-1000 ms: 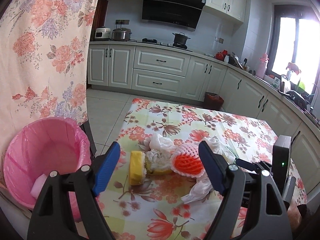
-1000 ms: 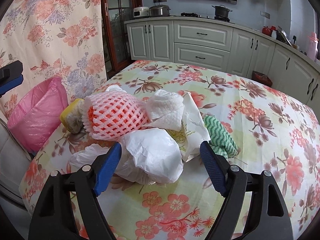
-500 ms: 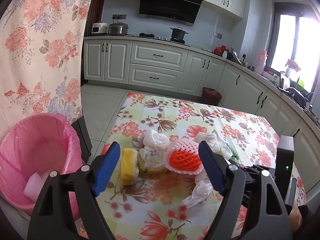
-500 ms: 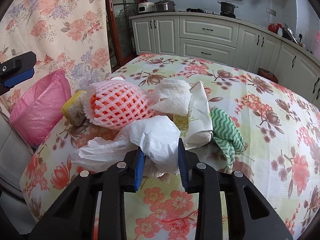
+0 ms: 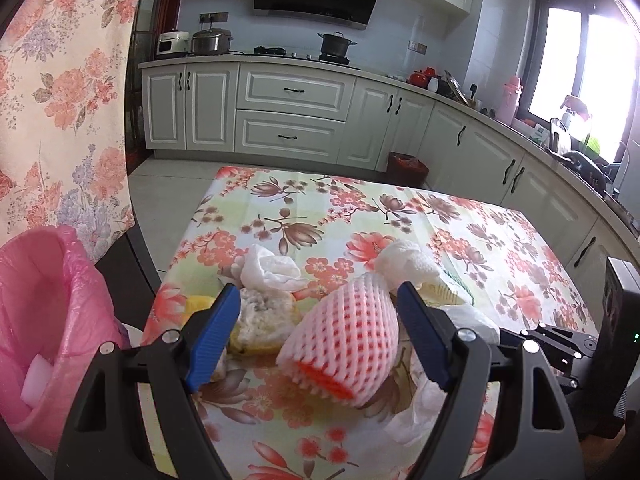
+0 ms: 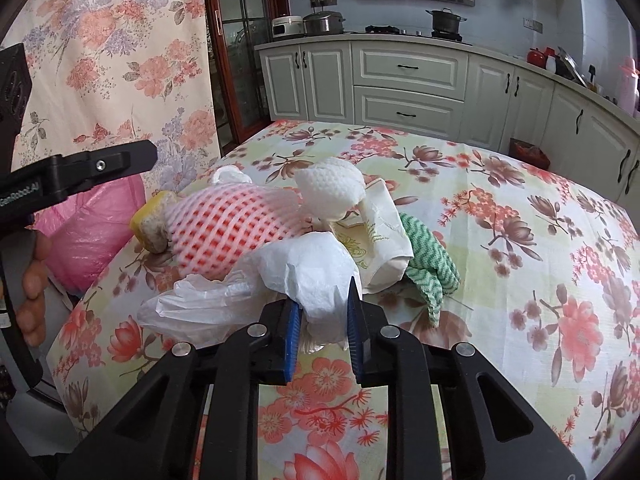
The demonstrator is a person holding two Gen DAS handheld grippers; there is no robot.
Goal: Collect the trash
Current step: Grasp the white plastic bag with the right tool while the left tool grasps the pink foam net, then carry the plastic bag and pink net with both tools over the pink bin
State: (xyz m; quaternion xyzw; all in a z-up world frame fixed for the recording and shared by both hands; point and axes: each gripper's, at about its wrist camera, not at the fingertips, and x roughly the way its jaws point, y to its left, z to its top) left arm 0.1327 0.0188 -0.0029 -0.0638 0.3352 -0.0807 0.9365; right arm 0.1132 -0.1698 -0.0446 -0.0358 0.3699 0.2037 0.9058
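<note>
A trash pile lies on the floral table: a pink foam fruit net (image 5: pixel 344 336) (image 6: pixel 232 228), a yellow sponge (image 6: pixel 154 224), white tissue wads (image 5: pixel 268 270), a white plastic bag (image 6: pixel 304 272), a paper cup (image 6: pixel 386 236) and a green cloth (image 6: pixel 430 268). My left gripper (image 5: pixel 320 340) is open, with the foam net between its blue fingers. My right gripper (image 6: pixel 322 332) is shut on the white plastic bag. The pink-lined trash bin (image 5: pixel 44 320) stands left of the table.
A floral curtain (image 5: pixel 60 100) hangs behind the bin. White kitchen cabinets (image 5: pixel 288 120) line the far wall and right side. The right gripper body (image 5: pixel 580 348) shows at the right of the left wrist view. The floral tablecloth (image 6: pixel 520 240) stretches right and far.
My right gripper closed on the white plastic bag. My left gripper moved forward and lower toward the pile, so the foam net now sits between its open fingers.
</note>
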